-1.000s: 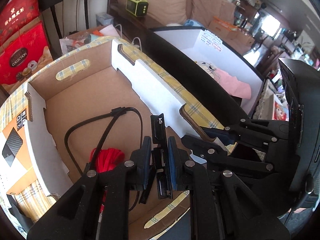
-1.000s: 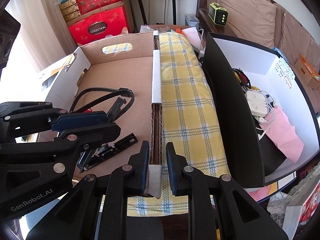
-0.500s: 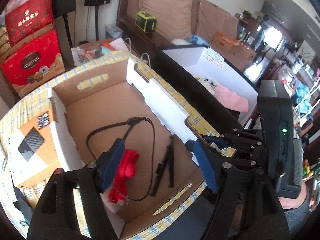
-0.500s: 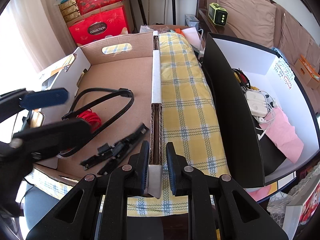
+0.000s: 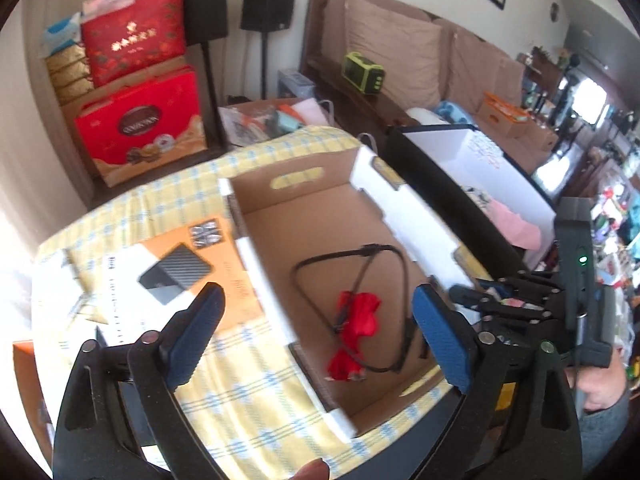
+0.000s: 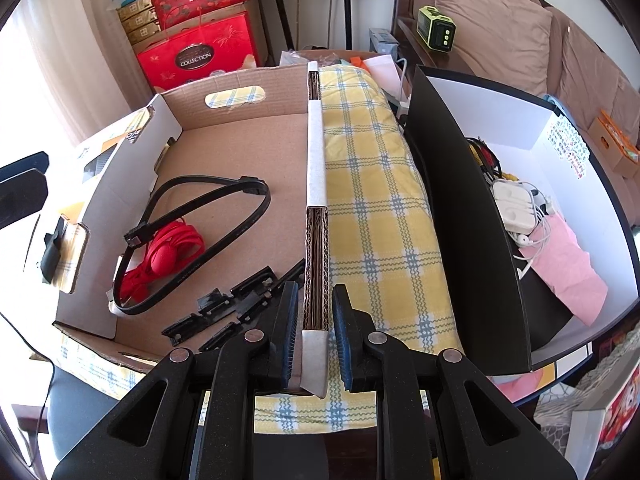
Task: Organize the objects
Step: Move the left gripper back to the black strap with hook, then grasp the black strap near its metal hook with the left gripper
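Note:
A cardboard box [image 5: 320, 200] stands on a yellow checked cloth. Inside lie a black flat cable [image 6: 224, 200], a red coiled cable [image 6: 168, 252] and black plastic clips [image 6: 224, 308]. My left gripper [image 5: 320, 328] is wide open and empty, raised above the box's near left corner. My right gripper [image 6: 316, 332] is shut on the box's right wall [image 6: 316, 200] near its front end. The box also shows in the right wrist view [image 6: 236, 96]. The red cable [image 5: 356, 320] and black cable [image 5: 360, 256] show in the left wrist view.
An orange and white product box [image 5: 172, 276] lies left of the cardboard box. A black-and-white bin [image 6: 520, 160] with white chargers and pink cloth stands on the right. Red gift boxes [image 6: 200, 52], speakers and a sofa are behind.
My left gripper opened, dropped the black clips into the box, then rose and pulled back to the left. My right gripper has kept still on the box wall.

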Demonstrator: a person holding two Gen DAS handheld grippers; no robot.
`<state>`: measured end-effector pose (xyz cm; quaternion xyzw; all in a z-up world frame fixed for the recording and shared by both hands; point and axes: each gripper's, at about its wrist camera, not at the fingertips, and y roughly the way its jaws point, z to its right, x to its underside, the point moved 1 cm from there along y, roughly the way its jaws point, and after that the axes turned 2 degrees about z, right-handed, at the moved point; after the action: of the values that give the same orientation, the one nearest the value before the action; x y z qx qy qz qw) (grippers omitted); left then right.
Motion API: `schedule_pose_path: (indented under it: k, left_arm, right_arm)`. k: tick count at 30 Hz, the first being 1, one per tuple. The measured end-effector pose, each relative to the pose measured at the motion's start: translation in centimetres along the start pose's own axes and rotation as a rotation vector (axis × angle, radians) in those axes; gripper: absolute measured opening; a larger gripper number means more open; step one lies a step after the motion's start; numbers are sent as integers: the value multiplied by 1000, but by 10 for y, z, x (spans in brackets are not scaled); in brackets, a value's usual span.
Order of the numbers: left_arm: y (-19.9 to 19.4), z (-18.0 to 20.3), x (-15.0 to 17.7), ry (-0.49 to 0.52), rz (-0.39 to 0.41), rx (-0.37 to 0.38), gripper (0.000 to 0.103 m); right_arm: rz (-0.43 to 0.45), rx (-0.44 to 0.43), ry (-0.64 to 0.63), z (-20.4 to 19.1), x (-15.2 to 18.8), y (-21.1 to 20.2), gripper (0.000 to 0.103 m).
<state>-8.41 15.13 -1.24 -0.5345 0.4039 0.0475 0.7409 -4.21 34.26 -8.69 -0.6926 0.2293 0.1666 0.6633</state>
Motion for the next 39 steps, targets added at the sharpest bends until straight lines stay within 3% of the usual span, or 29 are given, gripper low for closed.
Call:
schedule_pose_path:
  k: [8, 16, 27, 35, 37, 39]
  left_arm:
    - [-17, -35, 13, -36, 30, -73, 100]
    - [-36, -88, 28, -174, 87, -116, 100]
    - [-46, -164, 63, -332, 67, -217, 100]
    - [-47, -199, 83, -426, 64, -218, 100]
    - [-47, -205, 85, -437, 62, -224, 100]
    - [-46, -209, 87, -444, 59, -231, 100]
  right_arm:
    - [-1, 4, -3, -1, -1, 2, 18]
    - [-1, 14, -11, -5, -1, 3, 18]
    - [2, 32, -16, -7, -1, 4, 15]
    - [-3, 37, -9, -6, -3, 7, 15]
    - [-2, 40, -7, -5, -6, 8, 16]
    - [2, 42, -4, -4, -10, 9, 25]
